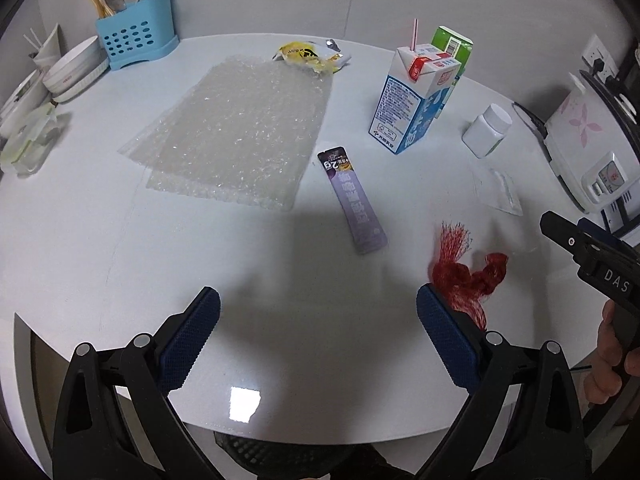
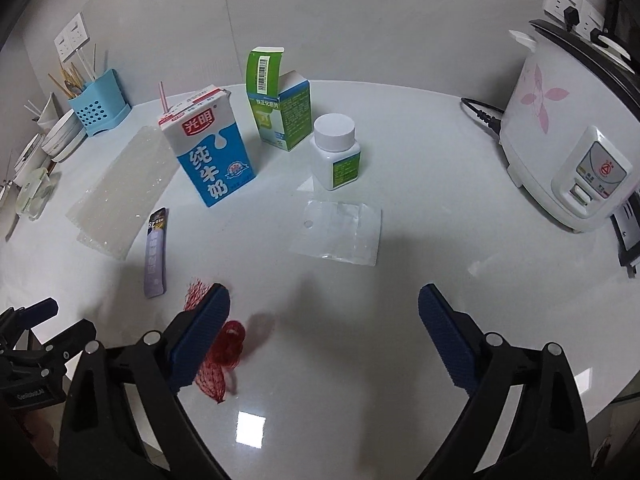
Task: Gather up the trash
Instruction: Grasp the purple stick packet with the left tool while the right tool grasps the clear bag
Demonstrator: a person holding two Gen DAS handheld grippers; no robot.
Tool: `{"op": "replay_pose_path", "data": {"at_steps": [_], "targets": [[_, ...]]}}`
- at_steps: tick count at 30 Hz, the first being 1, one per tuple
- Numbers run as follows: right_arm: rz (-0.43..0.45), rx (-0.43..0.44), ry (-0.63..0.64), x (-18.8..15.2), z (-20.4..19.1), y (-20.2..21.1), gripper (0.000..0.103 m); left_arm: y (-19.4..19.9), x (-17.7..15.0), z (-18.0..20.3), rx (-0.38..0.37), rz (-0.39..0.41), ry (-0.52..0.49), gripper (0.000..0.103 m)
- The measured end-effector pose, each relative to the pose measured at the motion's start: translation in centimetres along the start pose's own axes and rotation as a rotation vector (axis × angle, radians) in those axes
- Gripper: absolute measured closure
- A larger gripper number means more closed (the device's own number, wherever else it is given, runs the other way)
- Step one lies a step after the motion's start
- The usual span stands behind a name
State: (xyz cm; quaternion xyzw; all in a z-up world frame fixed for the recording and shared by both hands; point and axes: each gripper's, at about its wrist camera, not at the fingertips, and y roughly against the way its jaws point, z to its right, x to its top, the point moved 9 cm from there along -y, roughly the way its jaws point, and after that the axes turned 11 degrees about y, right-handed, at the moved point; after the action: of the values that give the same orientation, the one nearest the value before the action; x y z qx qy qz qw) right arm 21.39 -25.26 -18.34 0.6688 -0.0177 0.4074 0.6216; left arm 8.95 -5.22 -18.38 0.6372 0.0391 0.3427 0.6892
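Note:
Trash lies on a white round table [image 1: 100, 240]. A red mesh net [image 1: 466, 276] lies crumpled by my left gripper's right finger; it also shows in the right wrist view [image 2: 224, 354] beside the right gripper's left finger. A purple sachet [image 1: 352, 200], bubble wrap [image 1: 236, 132], a yellow wrapper [image 1: 308, 56], a milk carton [image 2: 210, 148], a green box [image 2: 280, 108], a white pill bottle [image 2: 336, 152] and a clear plastic bag [image 2: 338, 232] lie around. My left gripper [image 1: 318, 336] and right gripper [image 2: 324, 336] are open and empty above the table.
A blue utensil holder [image 1: 134, 38] and stacked bowls [image 1: 74, 70] stand at the back left. A rice cooker [image 2: 568, 136] with a black cord stands at the right. The table's near edge runs just below both grippers.

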Motion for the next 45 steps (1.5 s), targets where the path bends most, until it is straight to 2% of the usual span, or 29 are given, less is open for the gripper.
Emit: {"op": "replay_pose_path", "data": {"at_steps": [11,21,29,32,35,37,38,40,43,45], "targets": [[-0.066,0.033,-0.013,2.5,2.4,-4.8,0.018,-4.3,3.1,3.9,0.048,-0.038,0.015,0.015],[-0.175,0.040,-0.046,3.0,2.7,-9.1,0.023,-8.4,4.3,3.8,0.117,-0.086,0.060,0.018],[-0.233,0.035,-0.060,2.7,2.7,-11.1,0.037,-9.9,5.1,3.8,0.166,-0.084,0.050,0.021],[-0.234,0.024,-0.052,2.7,2.6,-11.3,0.043,-9.9,5.3,4.3,0.172,-0.090,0.052,0.031],[-0.237,0.012,-0.050,2.8,2.7,-11.3,0.053,-9.7,5.4,4.8,0.174,-0.103,0.047,0.050],[-0.240,0.000,-0.040,2.9,2.7,-11.3,0.061,-9.6,5.4,5.2,0.177,-0.119,0.047,0.070],[-0.240,0.003,-0.038,2.9,2.6,-11.2,0.062,-9.5,5.4,5.0,0.176,-0.126,0.049,0.074],[-0.243,0.004,-0.031,3.0,2.5,-11.2,0.067,-9.5,5.3,5.0,0.173,-0.141,0.055,0.081],[-0.244,-0.001,-0.036,3.0,2.6,-11.1,0.078,-9.4,5.1,5.2,0.166,-0.144,0.062,0.085],[-0.246,0.004,-0.040,3.3,2.4,-11.1,0.081,-9.3,5.0,5.2,0.158,-0.142,0.060,0.086]]}}
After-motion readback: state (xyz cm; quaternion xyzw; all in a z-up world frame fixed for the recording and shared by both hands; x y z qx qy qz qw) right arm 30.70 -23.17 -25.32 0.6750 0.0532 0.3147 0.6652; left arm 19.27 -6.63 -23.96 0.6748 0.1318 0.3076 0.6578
